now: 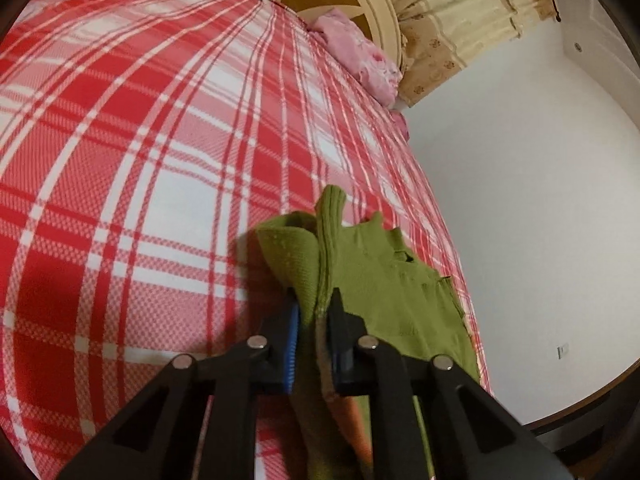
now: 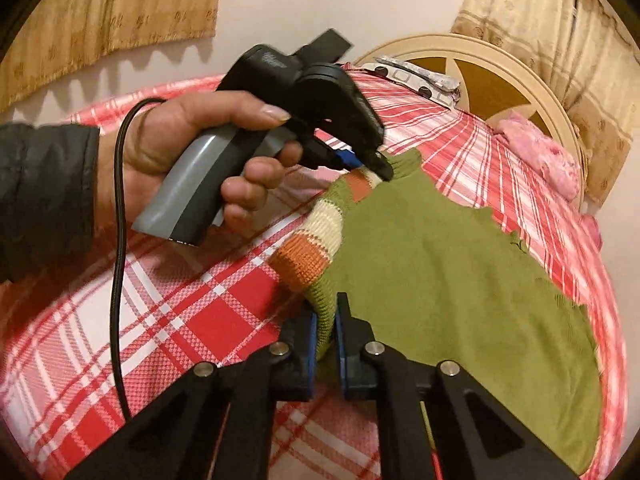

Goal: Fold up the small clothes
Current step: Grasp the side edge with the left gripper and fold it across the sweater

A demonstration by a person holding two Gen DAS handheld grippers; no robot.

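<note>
In the left wrist view, the left gripper (image 1: 316, 312) has its jaws pressed together on a bunched fold of the green sweater (image 1: 384, 276), the knit rising between the blue pads (image 1: 293, 344). The sweater lies near the right edge of the bed (image 1: 140, 140), which is covered in a red and white plaid sheet. A pink cloth (image 1: 360, 64) sits at the far end of the bed against the cream headboard (image 1: 384, 12), with beige curtains (image 1: 460, 20) behind and a white wall (image 1: 540, 200) beside the bed.

In the right wrist view, the right gripper (image 2: 326, 320) pinches the sweater's (image 2: 440, 280) ribbed edge by the striped orange and cream sleeve (image 2: 316, 240). The sweater spreads flat across the bed (image 2: 180, 300) toward its right edge. Further along, the person's hand (image 2: 180, 148), in a dark sleeve (image 2: 44, 200), holds the left gripper (image 2: 376, 168), whose tips are clamped on the sweater's far end near the collar. A black cable (image 2: 118, 240) hangs from it.
</note>
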